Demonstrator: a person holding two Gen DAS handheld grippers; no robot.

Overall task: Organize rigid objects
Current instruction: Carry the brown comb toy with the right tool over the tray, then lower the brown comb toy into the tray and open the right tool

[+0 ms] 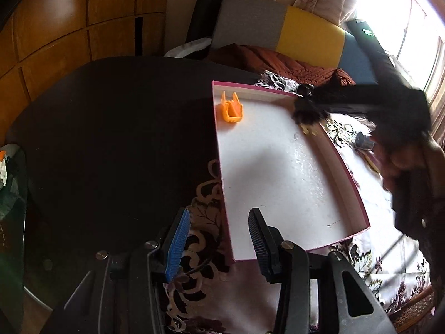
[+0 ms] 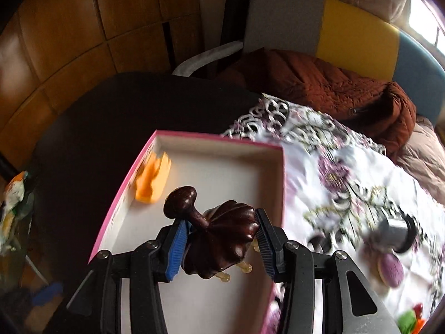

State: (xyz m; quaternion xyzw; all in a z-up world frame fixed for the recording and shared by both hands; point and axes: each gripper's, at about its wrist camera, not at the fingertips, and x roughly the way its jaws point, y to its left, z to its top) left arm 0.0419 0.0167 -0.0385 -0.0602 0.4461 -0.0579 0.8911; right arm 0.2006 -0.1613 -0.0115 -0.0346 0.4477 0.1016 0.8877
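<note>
**Desk inventory: pink-rimmed tray, two items in, one in transit**

Setting: wood-panelled wall [image 2: 69,41] behind; a sofa with grey, yellow and blue back cushions [image 2: 358,30] and a rust-brown quilt [image 2: 319,83] beyond the dark round desk [image 1: 111,128]. A floral cloth [image 2: 347,172] in white, purple and black covers the desk's near-right part.

Item 1 — shallow tray [image 2: 219,137], white inside with a pink rim, lying partly on the cloth, partly on bare desk.

Item 2 — orange plastic piece [image 1: 232,108], open-topped with two prongs, resting inside the tray in its far-left corner, close against the wall.

Item 3 — dark carved wooden piece [image 2: 219,239], a ribbed, scalloped body with a round knob on a short stem. The right gripper [image 2: 219,240] holds it over the tray's interior, jaws closed on the ribbed body, knob pointing toward the orange piece. Pale yellowish prongs show beneath it; what they belong to cannot be told.

Item 4 — small grey cylinder [image 2: 393,229] with a black end, blurred, on the cloth to the right of the tray and outside it.

Item 5 — round purple object [image 2: 390,268], blurred, on the cloth just in front of the cylinder.

Left gripper [image 1: 219,246] — hovering over the tray's near-left corner, jaws apart with nothing between them.
</note>
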